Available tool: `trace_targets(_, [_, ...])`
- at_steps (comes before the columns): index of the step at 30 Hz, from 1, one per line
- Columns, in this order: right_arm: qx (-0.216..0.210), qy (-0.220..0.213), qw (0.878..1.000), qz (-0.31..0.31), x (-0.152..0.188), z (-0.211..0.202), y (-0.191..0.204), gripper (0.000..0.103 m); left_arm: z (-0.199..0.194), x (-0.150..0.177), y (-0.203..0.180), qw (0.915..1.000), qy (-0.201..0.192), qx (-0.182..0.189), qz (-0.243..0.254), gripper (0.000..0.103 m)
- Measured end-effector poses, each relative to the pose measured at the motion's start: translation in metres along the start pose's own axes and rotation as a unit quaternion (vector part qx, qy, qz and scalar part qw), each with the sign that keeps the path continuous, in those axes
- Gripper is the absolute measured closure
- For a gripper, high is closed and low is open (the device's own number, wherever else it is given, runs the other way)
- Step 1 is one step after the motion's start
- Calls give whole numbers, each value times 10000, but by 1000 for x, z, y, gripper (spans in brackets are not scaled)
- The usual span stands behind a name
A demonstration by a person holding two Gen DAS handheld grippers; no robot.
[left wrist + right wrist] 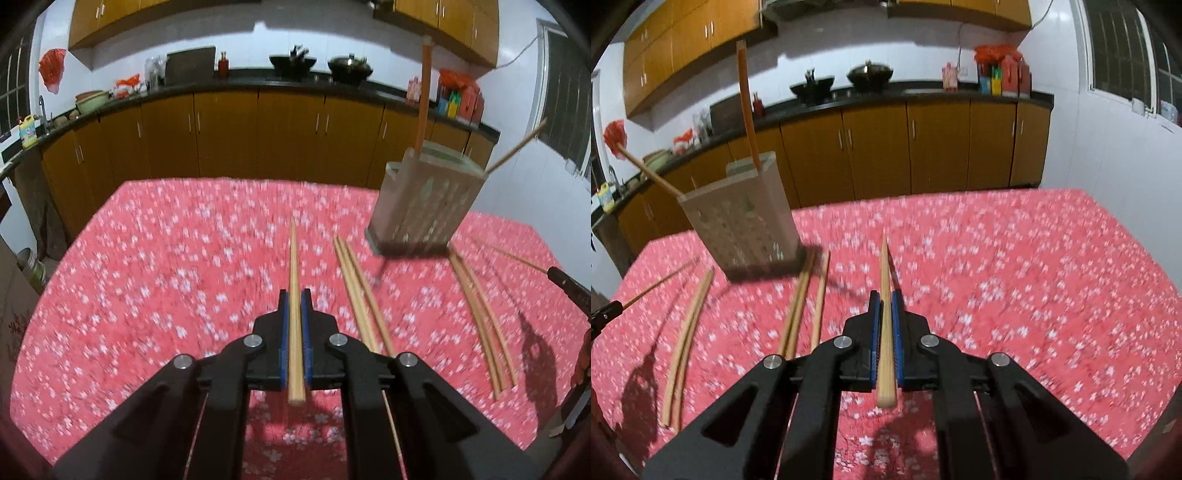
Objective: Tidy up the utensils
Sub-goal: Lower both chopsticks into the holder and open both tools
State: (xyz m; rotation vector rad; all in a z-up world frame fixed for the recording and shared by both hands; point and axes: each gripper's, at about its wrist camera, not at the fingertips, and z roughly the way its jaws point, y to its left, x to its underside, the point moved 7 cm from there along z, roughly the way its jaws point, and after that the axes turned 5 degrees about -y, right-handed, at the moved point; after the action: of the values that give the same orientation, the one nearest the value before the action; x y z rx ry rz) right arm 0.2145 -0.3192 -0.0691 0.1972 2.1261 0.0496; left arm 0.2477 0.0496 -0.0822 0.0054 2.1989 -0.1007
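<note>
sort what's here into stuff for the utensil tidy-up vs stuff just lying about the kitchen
For the job:
- left gripper shut on a chopstick
- right gripper shut on a chopstick
- loose chopsticks on the tablecloth
- utensil holder

Just lying about:
- woks
- red bag
- cabinets

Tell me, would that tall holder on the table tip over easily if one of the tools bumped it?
Probably yes. The utensil holder is tall on a narrow base, and the long orange handle rising well above its rim adds leverage. It looks like thin perforated material, so likely light. The red tablecloth underneath might also let it slide.
</note>
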Motion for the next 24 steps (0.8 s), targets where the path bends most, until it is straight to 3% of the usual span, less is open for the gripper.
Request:
trace_targets(12, [-96,-861,9962,68,-53,-35,3,96,-55,-66,-2,9948,-972,250,-193,96])
trace_targets(24, [-267,-1072,9939,27,-71,-47,12,96,-71,-87,-10,9921,-1186,383,-136,96])
